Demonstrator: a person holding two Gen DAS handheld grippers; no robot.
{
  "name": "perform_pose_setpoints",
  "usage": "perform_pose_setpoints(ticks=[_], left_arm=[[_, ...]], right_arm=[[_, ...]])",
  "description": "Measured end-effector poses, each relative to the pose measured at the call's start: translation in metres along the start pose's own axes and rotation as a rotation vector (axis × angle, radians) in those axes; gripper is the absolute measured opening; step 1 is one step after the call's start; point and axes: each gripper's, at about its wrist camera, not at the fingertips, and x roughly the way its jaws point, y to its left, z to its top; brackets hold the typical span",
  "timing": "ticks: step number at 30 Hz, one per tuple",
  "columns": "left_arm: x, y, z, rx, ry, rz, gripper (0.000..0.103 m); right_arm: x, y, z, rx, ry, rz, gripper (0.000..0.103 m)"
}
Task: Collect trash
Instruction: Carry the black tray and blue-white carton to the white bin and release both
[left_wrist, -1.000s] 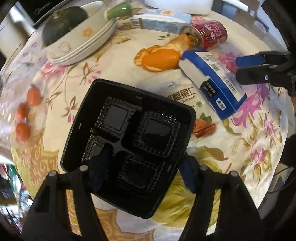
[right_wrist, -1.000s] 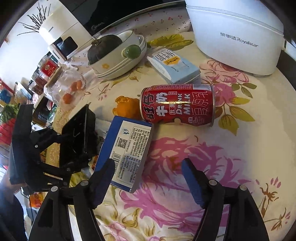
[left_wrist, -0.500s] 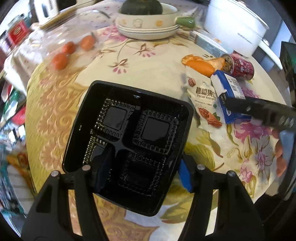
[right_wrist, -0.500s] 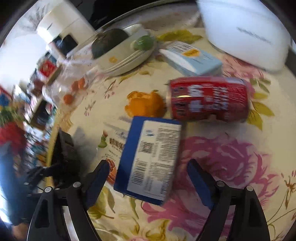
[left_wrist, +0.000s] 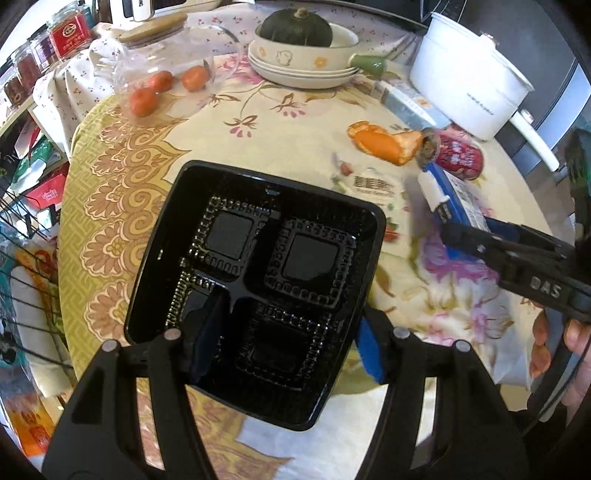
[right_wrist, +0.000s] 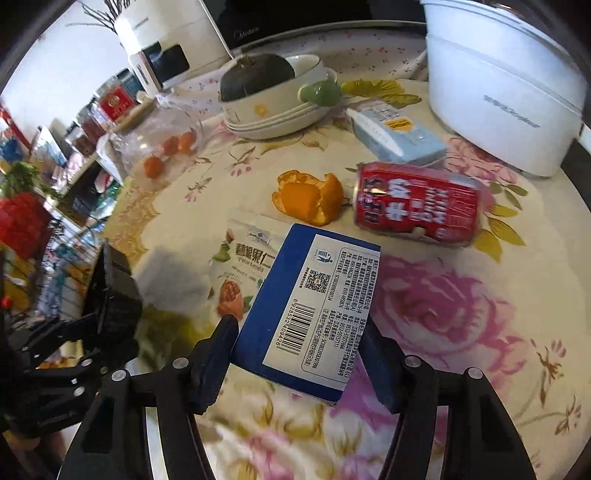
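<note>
My left gripper (left_wrist: 288, 336) is shut on a black plastic tray (left_wrist: 258, 266), held tilted above the table's near left edge. In the right wrist view my right gripper (right_wrist: 299, 343) is closing, and its pads touch both long sides of a blue carton (right_wrist: 314, 306). That carton lies partly on a snack packet (right_wrist: 243, 258). Beyond it are an orange peel (right_wrist: 308, 197), a red drink can (right_wrist: 417, 206) on its side and a light blue carton (right_wrist: 395, 136). The left wrist view has the right gripper (left_wrist: 476, 236) at the blue carton (left_wrist: 454, 199).
A white cooker (right_wrist: 498, 92) stands at the back right. Stacked bowls (right_wrist: 273, 118) with a dark squash (right_wrist: 255, 75) sit at the back middle. A glass jar (right_wrist: 162, 140) with small oranges lies at the left. Shelves and a wire rack (left_wrist: 22, 258) stand beyond the table's left edge.
The left gripper rolled and drew back with the black tray. The right gripper moved over the blue carton, spread wider, then closed around it.
</note>
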Motion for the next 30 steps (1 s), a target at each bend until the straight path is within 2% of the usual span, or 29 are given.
perform_pose_setpoints(ticks=[7,17,22,30], left_arm=[[-0.018,-0.031,-0.009,-0.012,-0.024,-0.042,0.065],[-0.029,-0.098,-0.023,0.026,-0.051,-0.135,0.065],[-0.031,-0.14,-0.027,0.068,-0.045,-0.206,0.065],[-0.026,-0.197,-0.035,0.178,-0.026,-0.257,0.065]], right_arm=[[-0.05,-0.024,-0.022,-0.029,-0.004,-0.014,0.066],[-0.113,-0.092,-0.063,0.02,0.005,-0.081,0.066],[-0.14,-0.13,-0.085,0.06,-0.003,-0.13,0.066],[-0.168,-0.187,-0.128,0.142,0.014,-0.195,0.066]])
